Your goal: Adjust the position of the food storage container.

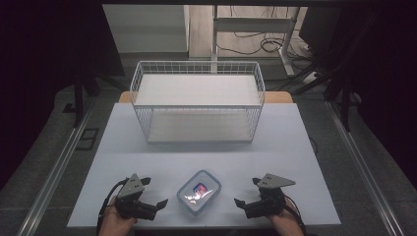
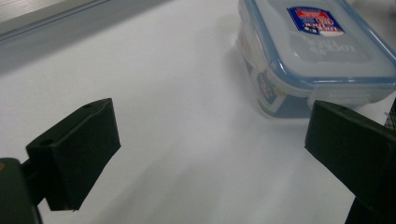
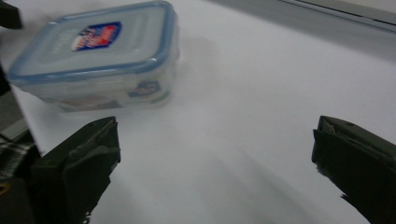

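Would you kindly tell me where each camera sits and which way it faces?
High view: above the near edge, facing forward and down on the white table and white wire basket; both hands, left gripper, right gripper.
Left gripper view: along its open black jaws, toward the clear blue-rimmed lidded box.
Right gripper view: likewise, from the opposite side.
All share that box.

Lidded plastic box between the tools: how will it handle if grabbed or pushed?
The plastic box is probably rigid: hard clear walls, blue-rimmed lid on top. Likely slippery, since its sides look smooth and glossy, and it may slide on the white table. Low and flat-bottomed, so unlikely to tip or roll.
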`<action>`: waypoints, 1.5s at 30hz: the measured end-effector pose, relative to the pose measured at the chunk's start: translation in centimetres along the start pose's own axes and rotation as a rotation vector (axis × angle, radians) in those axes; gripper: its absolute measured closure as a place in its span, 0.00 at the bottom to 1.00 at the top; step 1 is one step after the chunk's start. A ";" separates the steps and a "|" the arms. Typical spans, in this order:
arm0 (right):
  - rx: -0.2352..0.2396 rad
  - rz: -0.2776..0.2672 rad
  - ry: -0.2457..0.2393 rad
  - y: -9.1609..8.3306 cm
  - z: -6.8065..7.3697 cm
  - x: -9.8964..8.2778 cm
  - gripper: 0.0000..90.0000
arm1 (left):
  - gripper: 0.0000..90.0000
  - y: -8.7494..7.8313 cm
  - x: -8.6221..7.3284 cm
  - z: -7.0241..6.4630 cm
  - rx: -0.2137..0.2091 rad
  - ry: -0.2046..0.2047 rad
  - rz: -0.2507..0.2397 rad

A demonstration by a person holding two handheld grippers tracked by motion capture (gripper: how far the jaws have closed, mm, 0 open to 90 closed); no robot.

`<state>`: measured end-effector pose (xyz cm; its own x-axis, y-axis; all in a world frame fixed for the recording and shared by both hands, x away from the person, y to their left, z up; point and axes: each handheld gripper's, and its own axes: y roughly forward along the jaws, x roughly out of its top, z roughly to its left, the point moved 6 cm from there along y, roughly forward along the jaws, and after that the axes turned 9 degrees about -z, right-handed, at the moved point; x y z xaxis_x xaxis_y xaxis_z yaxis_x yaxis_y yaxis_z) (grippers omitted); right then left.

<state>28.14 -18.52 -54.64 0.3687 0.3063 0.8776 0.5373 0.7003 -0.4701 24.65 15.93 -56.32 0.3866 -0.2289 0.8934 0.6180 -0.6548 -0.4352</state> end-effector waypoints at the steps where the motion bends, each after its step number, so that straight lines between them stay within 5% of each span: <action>1: -0.007 -0.003 0.001 0.0 -0.1 0.1 0.01 | 0.03 0.0 -0.1 0.1 0.001 0.000 0.003; 5: -0.044 -0.004 0.006 0.5 -0.8 0.0 0.01 | 0.03 0.0 -0.1 0.0 0.002 -0.006 0.015; 10: -0.087 0.039 -0.053 0.7 -1.1 -0.4 0.00 | 0.02 0.2 -0.1 -0.5 -0.022 -0.015 0.035; 14: -0.077 0.062 -0.061 0.8 -0.9 -0.5 0.00 | 0.05 0.1 0.1 -0.9 -0.039 -0.018 0.037; 18: -0.091 0.084 -0.059 0.8 -0.8 -0.6 0.00 | 0.20 -0.5 0.4 -1.9 -0.013 0.054 0.035; 19: -0.094 0.084 -0.052 0.8 -0.7 -0.5 0.00 | 0.29 -1.0 0.6 -3.0 -0.016 0.097 0.021; 22: -0.083 0.075 -0.041 0.7 -0.6 -0.3 0.04 | 0.55 -1.5 0.3 -4.4 -0.048 0.097 0.020; 25: -0.077 0.061 -0.034 0.8 -0.5 0.2 0.19 | 0.77 -1.4 -0.2 -5.3 -0.088 0.054 0.034; 28: -0.048 0.061 -0.027 1.2 -0.2 0.9 0.42 | 0.93 -0.8 -0.5 -5.9 -0.111 0.052 0.067; 29: -0.048 0.061 -0.027 1.2 -0.2 0.9 0.42 | 0.96 -0.8 -0.5 -5.9 -0.111 0.052 0.067; 30: -0.020 0.060 -0.040 1.7 0.0 1.4 0.68 | 0.99 -0.2 -0.7 -6.4 -0.131 0.050 0.085; 33: 0.055 0.057 -0.036 3.0 0.4 2.2 0.88 | 1.00 0.3 -0.8 -6.8 -0.143 0.049 0.099; 39: 0.076 0.117 -0.102 5.7 1.3 2.3 0.96 | 1.00 2.5 -0.8 -7.6 -0.169 0.036 0.138; 45: 0.081 0.170 -0.125 6.3 1.7 1.6 0.99 | 1.00 3.2 -0.6 -7.3 -0.153 0.020 0.145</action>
<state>30.79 -12.51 -56.01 0.3493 0.4982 0.7936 0.4105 0.6799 -0.6076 21.40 8.67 -57.40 0.4493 -0.3422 0.8252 0.4449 -0.7153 -0.5389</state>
